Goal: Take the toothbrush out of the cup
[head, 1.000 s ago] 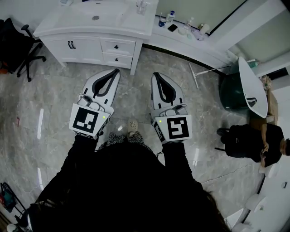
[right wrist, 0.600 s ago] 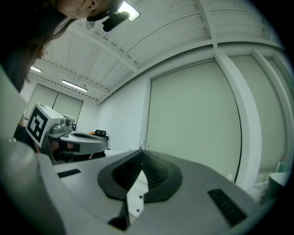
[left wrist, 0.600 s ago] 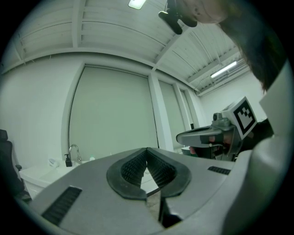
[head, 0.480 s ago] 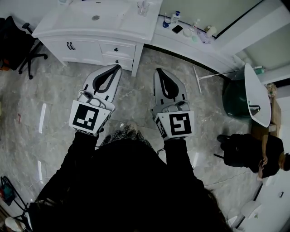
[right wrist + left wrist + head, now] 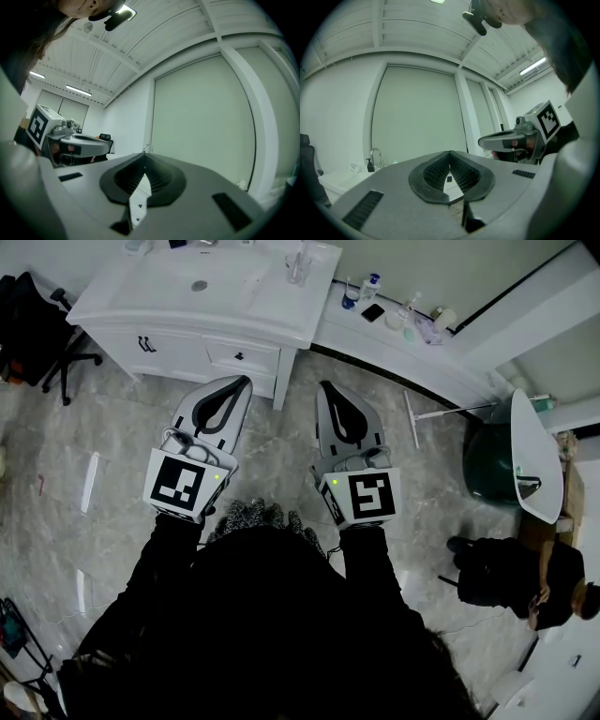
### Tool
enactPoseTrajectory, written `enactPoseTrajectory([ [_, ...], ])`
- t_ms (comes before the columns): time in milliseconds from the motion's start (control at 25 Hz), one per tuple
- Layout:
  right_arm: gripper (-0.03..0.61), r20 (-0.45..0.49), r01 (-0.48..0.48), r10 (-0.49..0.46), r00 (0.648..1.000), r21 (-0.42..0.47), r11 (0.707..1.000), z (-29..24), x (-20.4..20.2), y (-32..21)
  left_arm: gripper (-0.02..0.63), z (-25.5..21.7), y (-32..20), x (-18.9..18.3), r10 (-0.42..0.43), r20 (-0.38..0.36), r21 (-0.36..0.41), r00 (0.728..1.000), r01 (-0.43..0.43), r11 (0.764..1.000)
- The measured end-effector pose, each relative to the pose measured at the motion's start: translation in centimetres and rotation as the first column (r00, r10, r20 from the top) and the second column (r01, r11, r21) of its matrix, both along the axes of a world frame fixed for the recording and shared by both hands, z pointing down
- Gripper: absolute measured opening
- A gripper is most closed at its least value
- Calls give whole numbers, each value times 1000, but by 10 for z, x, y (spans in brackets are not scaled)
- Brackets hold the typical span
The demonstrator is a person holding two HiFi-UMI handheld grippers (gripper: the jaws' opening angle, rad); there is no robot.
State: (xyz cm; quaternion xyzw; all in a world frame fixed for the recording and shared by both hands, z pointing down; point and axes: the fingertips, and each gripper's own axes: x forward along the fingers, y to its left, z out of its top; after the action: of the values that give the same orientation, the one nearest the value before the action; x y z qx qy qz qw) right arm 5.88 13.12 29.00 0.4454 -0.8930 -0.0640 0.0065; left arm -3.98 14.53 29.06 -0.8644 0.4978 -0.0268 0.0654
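L gripper (image 5: 243, 382) and R gripper (image 5: 324, 386) are held level, side by side over the grey floor (image 5: 281, 442), pointed twd the white vanity (image 5: 187, 315). Jaws of both are closed tip to tip, w/ nothing between. The cup (image 5: 298, 265) is set on the vanity top, right of the basin (image 5: 214, 277), well apart from both grippers. The toothbrush (image 5: 301, 251) is seen only as a thin stick upright in it.
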Motion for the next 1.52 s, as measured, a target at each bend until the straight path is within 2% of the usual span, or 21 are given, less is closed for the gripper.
enactPoseTrajectory([
  [280,5,-1,11,-11,1000,-14,1000,4,5,-32,8,0,-28,5,-11,6,-4,1000,11,1000],
  [840,5,1,21,-21,1000,-29,999,9,-5,-73,8,4,-67,-9,-36,-5,-18,999,36,999],
  [1520,5,7,-45,45,999,-52,998,11,-20,-167,9,4,-170,-24,29,-28,-16,999,-30,999],
])
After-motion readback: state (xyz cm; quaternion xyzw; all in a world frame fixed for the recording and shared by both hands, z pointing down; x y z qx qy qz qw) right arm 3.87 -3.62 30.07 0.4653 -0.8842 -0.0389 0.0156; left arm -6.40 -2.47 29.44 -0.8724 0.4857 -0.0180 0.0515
